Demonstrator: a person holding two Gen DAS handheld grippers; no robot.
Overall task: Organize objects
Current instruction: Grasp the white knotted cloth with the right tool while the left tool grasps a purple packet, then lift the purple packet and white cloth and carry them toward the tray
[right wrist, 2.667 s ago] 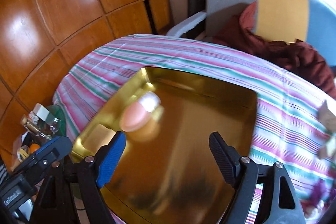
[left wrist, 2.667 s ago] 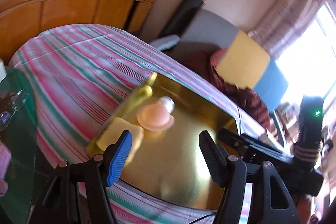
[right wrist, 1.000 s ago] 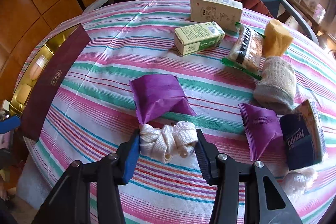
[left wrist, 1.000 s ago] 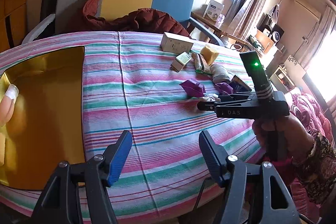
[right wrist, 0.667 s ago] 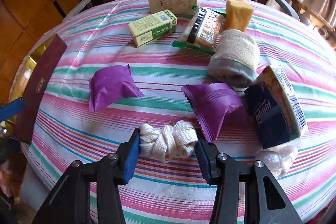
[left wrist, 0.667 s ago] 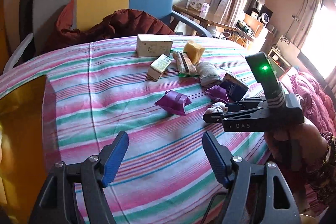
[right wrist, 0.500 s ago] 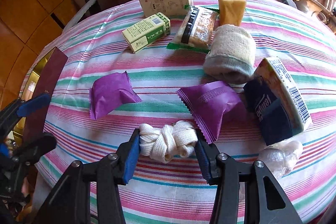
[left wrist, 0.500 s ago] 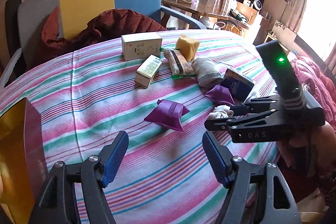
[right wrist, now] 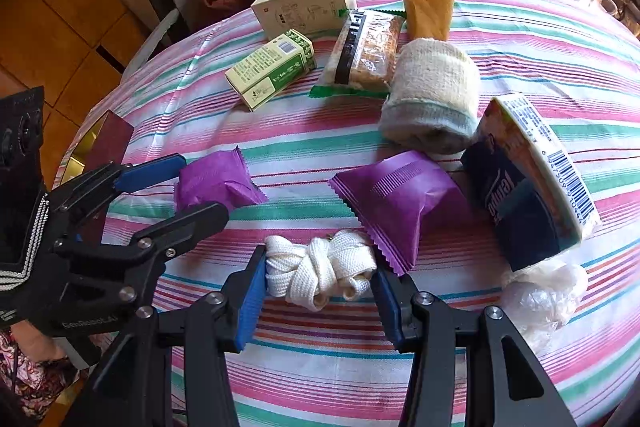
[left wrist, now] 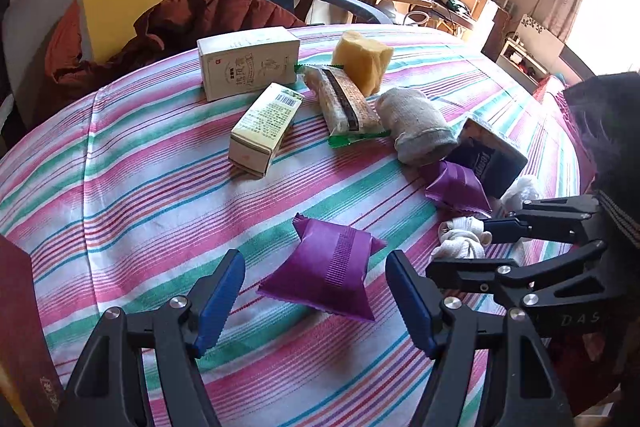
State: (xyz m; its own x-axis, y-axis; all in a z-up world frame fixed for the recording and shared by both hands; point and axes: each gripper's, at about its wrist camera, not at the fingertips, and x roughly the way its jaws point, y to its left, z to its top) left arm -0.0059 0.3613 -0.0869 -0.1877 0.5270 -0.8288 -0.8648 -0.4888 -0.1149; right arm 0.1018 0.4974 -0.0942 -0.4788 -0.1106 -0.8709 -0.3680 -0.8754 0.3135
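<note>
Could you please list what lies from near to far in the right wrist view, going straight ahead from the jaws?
White knotted strap, held between the jaws → purple packet → rolled sock → wrapped snack bar → yellow sponge.

Left gripper [left wrist: 314,291] open around purple packet [left wrist: 326,269], right gripper [left wrist: 466,247] clamping white knotted strap [left wrist: 460,237], striped tablecloth [left wrist: 160,167]

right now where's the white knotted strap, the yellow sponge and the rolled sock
white knotted strap [right wrist: 320,273], right wrist view, middle of the knot
yellow sponge [right wrist: 428,9], right wrist view, its front face
rolled sock [right wrist: 434,99], right wrist view, side of the roll
</note>
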